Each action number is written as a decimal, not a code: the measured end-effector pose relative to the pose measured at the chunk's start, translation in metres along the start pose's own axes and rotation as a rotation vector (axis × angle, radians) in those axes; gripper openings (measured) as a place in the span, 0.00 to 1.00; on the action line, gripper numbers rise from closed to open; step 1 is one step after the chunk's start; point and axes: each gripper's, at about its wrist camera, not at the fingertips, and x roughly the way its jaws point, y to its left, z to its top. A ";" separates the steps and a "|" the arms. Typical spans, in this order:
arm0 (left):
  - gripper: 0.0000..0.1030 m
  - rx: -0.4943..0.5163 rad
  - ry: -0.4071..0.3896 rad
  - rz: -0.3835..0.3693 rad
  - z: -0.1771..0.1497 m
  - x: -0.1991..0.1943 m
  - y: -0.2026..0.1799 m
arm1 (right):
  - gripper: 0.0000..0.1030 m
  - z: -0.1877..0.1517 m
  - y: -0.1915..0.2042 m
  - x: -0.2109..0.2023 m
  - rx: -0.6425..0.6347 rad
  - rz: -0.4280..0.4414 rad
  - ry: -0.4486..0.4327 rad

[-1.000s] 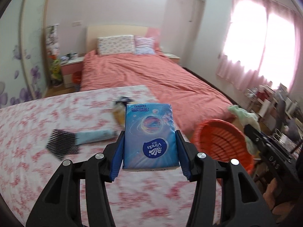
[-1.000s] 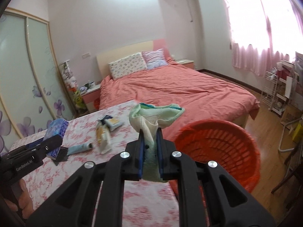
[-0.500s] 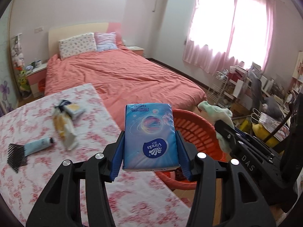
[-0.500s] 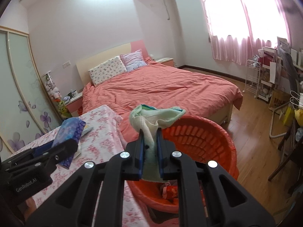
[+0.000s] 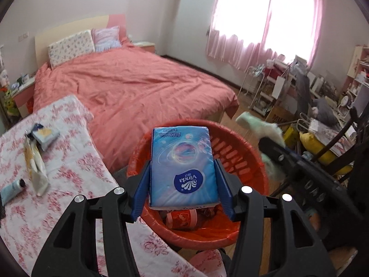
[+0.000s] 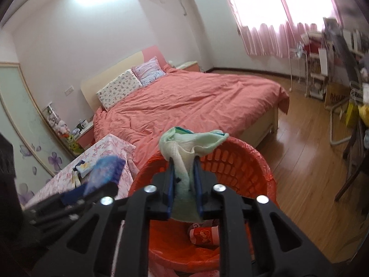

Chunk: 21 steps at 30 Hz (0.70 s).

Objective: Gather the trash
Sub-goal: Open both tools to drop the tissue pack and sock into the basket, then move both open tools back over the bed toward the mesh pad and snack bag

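bed (image 5: 129,85) lying at 11 o'clock under a coral cover | two pillows (image 5: 71,46) resting at its head | pink curtains (image 5: 265,23) hanging at 1 o'clock | cluttered shelves (image 5: 334,106) standing at 3 o'clock

The basket (image 5: 239,159) stands on the floor just off the surface's (image 5: 69,184) right edge, with the bed (image 5: 129,85) behind both. The tissue pack (image 5: 183,166) hangs over the basket, the cloth (image 6: 186,147) to its right, wrappers (image 5: 184,217) lying inside. A packet (image 5: 34,161) and tube (image 5: 11,189) lie near the surface's left edge.
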 end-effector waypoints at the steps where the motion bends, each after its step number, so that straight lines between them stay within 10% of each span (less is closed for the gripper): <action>1: 0.55 -0.005 0.018 -0.006 -0.001 0.006 0.001 | 0.25 0.002 -0.005 0.005 0.015 0.002 0.006; 5: 0.69 -0.011 0.050 0.033 -0.008 0.013 0.006 | 0.40 0.000 -0.015 0.019 0.030 -0.019 0.033; 21: 0.70 -0.066 0.038 0.242 -0.034 -0.028 0.070 | 0.52 -0.017 0.029 0.023 -0.087 -0.024 0.067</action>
